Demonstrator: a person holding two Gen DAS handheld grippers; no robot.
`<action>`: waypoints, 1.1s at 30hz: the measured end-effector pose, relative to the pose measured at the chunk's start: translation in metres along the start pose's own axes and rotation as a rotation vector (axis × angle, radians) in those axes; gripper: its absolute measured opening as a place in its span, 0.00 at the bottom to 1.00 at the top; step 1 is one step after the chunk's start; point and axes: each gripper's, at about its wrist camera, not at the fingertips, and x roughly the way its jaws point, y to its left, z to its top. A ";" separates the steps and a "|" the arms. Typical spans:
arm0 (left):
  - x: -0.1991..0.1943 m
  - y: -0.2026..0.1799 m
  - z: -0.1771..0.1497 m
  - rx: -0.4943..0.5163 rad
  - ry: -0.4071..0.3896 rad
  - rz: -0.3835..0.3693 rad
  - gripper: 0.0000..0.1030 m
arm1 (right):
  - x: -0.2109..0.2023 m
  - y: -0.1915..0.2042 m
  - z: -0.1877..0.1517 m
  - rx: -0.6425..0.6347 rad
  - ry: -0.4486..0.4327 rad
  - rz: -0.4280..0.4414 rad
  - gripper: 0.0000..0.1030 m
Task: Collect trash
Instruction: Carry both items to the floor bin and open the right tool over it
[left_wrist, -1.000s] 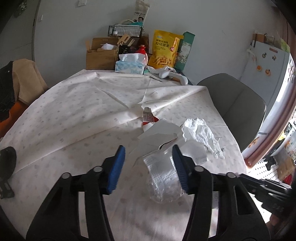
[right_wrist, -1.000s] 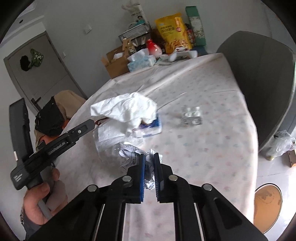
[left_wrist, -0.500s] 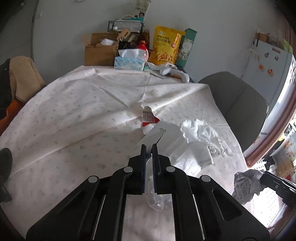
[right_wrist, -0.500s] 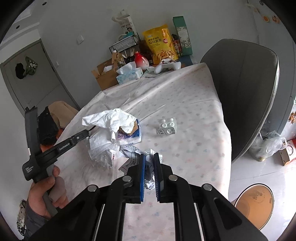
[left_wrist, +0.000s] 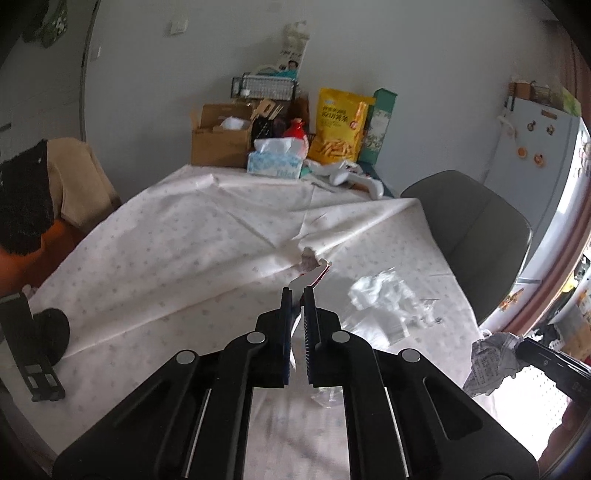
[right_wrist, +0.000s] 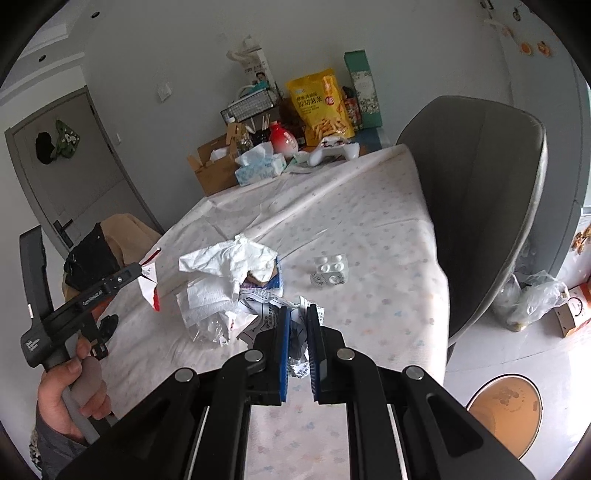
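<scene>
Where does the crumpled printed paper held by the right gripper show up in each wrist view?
Left wrist view: the crumpled printed paper hangs at the right edge, off the table corner, at the tip of the right gripper's black arm.
Right wrist view: low centre, pinched in the right gripper.
Shared landmark: the yellow snack bag at the table's far end.

On the desk (right_wrist: 369, 236) a heap of trash lies near the front: a crumpled tissue (right_wrist: 236, 258) on top of wrappers (right_wrist: 207, 306), with a blister pack (right_wrist: 330, 271) to its right. At the far edge, against the wall, stand a cardboard box (right_wrist: 212, 166), a tissue box (right_wrist: 258, 166) before it, and a snack bag (right_wrist: 321, 105) further right. A chair (right_wrist: 476, 206) stands right of the desk; a bag (right_wrist: 532, 299) lies on the floor behind it.
</scene>
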 end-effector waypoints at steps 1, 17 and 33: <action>-0.001 -0.005 0.001 0.011 -0.003 -0.001 0.06 | -0.003 -0.002 0.001 0.002 -0.005 -0.003 0.10; -0.009 -0.115 0.011 0.138 -0.035 -0.188 0.05 | -0.061 -0.058 0.005 0.055 -0.096 -0.133 0.10; 0.029 -0.241 -0.019 0.271 0.062 -0.367 0.05 | -0.106 -0.152 -0.014 0.155 -0.112 -0.317 0.10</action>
